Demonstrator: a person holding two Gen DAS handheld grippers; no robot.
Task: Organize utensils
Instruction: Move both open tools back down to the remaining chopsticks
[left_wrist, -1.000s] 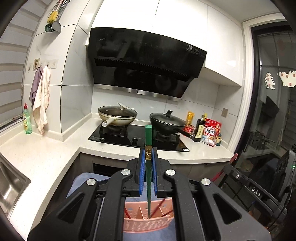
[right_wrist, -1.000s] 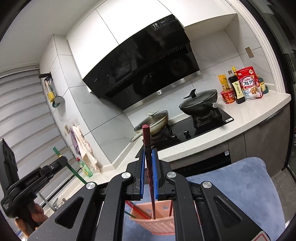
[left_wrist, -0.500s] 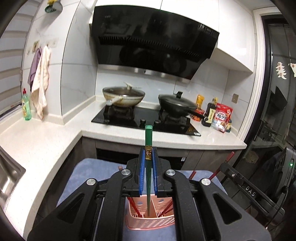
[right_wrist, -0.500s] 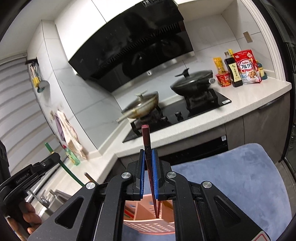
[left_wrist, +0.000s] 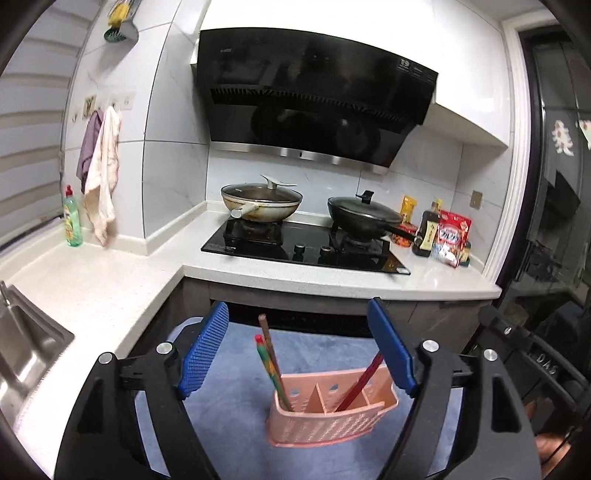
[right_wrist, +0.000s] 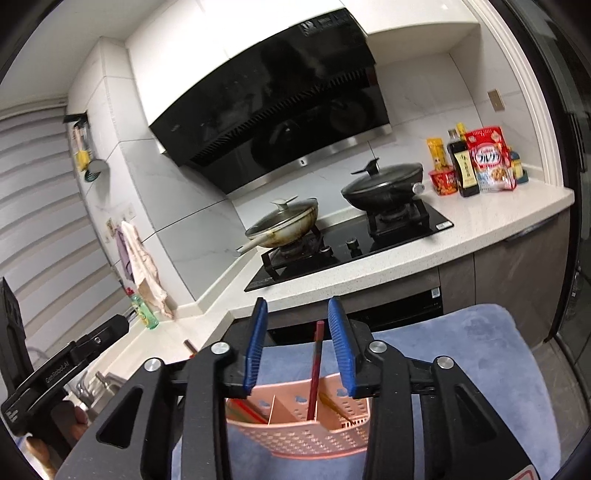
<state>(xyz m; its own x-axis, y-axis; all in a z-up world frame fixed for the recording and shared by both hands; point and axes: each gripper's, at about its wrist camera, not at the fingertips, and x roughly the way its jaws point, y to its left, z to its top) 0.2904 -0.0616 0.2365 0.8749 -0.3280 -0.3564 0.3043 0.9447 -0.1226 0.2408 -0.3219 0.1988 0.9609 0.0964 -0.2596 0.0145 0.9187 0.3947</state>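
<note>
A pink slotted utensil holder (left_wrist: 332, 417) (right_wrist: 303, 437) stands on a blue cushion (left_wrist: 229, 424) (right_wrist: 461, 369). My left gripper (left_wrist: 297, 350) hovers just above and behind it, jaws opening wide with nothing pressed between the pads. A green-patterned chopstick (left_wrist: 271, 369) and a brown one (left_wrist: 264, 326) lean in the holder's left slot, and a red chopstick (left_wrist: 364, 380) leans in the right one. My right gripper (right_wrist: 298, 347) is opening too. A dark red chopstick (right_wrist: 316, 365) stands free between its pads, its tip in the holder. The left gripper's body (right_wrist: 66, 363) shows at the left.
A white L-shaped counter (left_wrist: 110, 295) runs behind the cushion, with a sink (left_wrist: 26, 343) at the left. Two lidded pans (left_wrist: 262, 201) (left_wrist: 364, 218) sit on the black hob. Bottles and a cereal packet (left_wrist: 452, 236) stand at the right, and a green soap bottle (left_wrist: 72, 218) and towels at the left.
Both grippers went from shut on a chopstick to open. The green chopstick dropped into the holder's left slot; the dark red one stands loose in the holder. Both hands sank towards the holder.
</note>
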